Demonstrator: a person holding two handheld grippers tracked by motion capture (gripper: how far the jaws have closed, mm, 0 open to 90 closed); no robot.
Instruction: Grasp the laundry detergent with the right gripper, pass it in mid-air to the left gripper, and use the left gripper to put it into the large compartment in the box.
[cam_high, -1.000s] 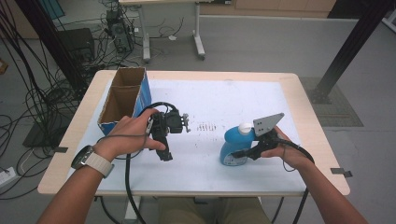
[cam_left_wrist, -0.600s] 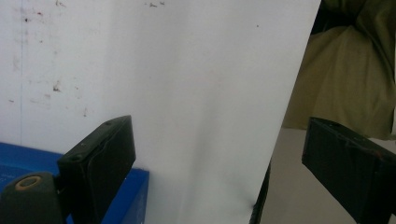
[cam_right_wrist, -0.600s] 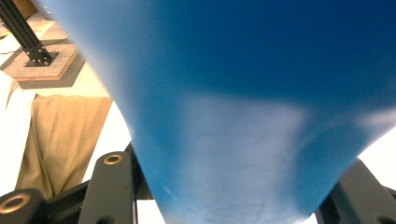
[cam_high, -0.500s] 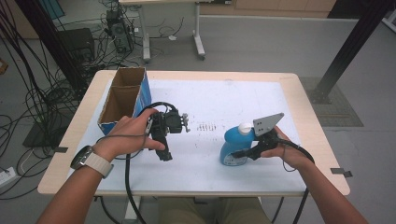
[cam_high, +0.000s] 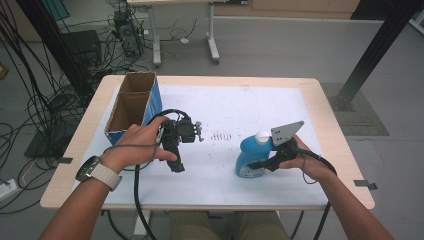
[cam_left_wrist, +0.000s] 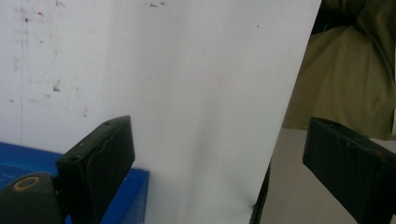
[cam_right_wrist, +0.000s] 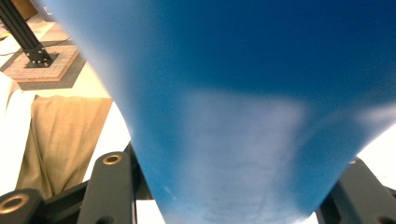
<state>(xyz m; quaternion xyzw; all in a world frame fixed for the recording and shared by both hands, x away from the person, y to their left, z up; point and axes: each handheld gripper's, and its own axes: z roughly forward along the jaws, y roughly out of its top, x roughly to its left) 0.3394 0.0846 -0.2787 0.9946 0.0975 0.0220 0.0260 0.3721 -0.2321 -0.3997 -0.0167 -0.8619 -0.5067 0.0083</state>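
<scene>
A blue bottle (cam_high: 246, 155) with a white cap (cam_high: 261, 136) stands upright on the white table cover, right of centre. My right gripper (cam_high: 256, 165) is shut on the bottle's lower body from the right side, with the grey plate on top. In the right gripper view the blue bottle (cam_right_wrist: 233, 93) fills the gap between the two black jaws of my right gripper (cam_right_wrist: 229, 191). My left gripper (cam_high: 178, 167) sits in the left hand at centre left, pointing down and toward the front edge. In its own view my left gripper (cam_left_wrist: 219, 140) stands open with nothing between the jaws.
An open cardboard box (cam_high: 116, 100) with blue sides stands at the table's left rear, close behind the left hand. The white cover (cam_high: 250, 105) spreads between the two hands. Cables trail off the front edge. Black posts, another table and cable bundles stand on the floor beyond.
</scene>
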